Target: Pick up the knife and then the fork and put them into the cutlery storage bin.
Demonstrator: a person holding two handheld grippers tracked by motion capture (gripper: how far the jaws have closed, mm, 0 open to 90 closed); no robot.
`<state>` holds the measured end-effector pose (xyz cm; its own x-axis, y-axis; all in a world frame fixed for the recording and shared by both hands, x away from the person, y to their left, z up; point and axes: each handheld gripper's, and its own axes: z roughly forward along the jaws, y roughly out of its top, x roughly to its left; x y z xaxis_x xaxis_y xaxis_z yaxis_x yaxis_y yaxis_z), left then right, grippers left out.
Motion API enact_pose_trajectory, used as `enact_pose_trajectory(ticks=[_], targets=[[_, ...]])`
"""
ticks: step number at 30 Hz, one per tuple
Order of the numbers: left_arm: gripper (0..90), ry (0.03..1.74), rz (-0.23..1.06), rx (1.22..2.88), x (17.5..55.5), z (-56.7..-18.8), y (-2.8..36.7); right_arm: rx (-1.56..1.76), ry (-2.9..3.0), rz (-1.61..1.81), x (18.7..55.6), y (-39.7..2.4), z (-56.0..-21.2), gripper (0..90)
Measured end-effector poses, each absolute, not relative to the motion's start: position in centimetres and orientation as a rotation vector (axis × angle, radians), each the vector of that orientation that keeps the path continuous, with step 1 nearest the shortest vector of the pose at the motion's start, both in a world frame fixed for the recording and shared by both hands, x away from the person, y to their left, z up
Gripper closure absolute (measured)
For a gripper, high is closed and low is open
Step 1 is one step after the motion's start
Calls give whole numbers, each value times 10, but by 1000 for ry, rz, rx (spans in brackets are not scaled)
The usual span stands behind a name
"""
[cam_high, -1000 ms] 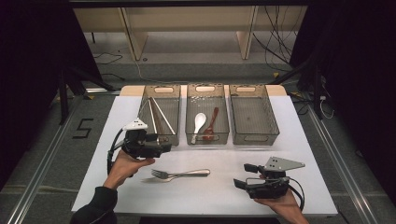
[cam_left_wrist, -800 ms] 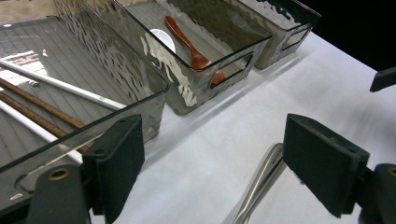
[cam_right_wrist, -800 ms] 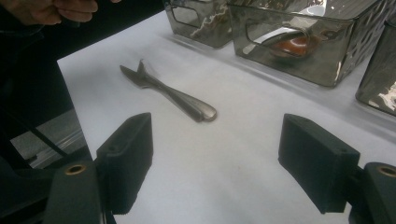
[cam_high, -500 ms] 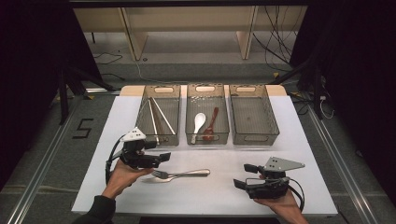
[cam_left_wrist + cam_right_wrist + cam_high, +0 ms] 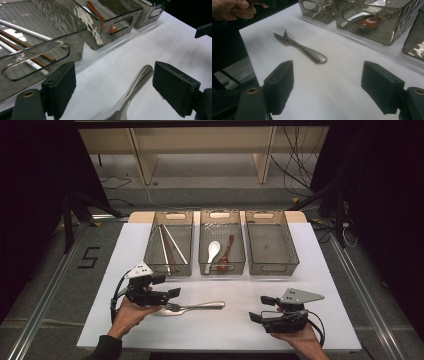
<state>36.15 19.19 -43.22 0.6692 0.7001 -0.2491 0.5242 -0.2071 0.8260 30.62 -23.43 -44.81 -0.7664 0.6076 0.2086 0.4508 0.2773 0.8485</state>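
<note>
Closing in on the fork (image 5: 132,92) with the left gripper (image 5: 113,90).

Jaws apart, astride the handle (nothing gripped yet): lower, centre, squeeze evenly. Right gripper (image 5: 267,310) wide apart, idle.

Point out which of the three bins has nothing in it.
The right-hand bin holds nothing. The middle bin holds two spoons, white and reddish-brown; the left bin holds chopsticks.

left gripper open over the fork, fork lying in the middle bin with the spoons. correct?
Not quite. The left gripper is open over the fork, but the fork lies on the white table, in front of the bins, not in the middle bin. The high view shows it; the left gripper view shows its handle on the table between the open jaws.
</note>
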Motion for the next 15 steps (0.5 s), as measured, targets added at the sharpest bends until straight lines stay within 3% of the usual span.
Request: enact_pose_trajectory(ticks=[15], targets=[[186,959,256,1829,347,-437,202,862,2460,1366,312,-201,-437,272]])
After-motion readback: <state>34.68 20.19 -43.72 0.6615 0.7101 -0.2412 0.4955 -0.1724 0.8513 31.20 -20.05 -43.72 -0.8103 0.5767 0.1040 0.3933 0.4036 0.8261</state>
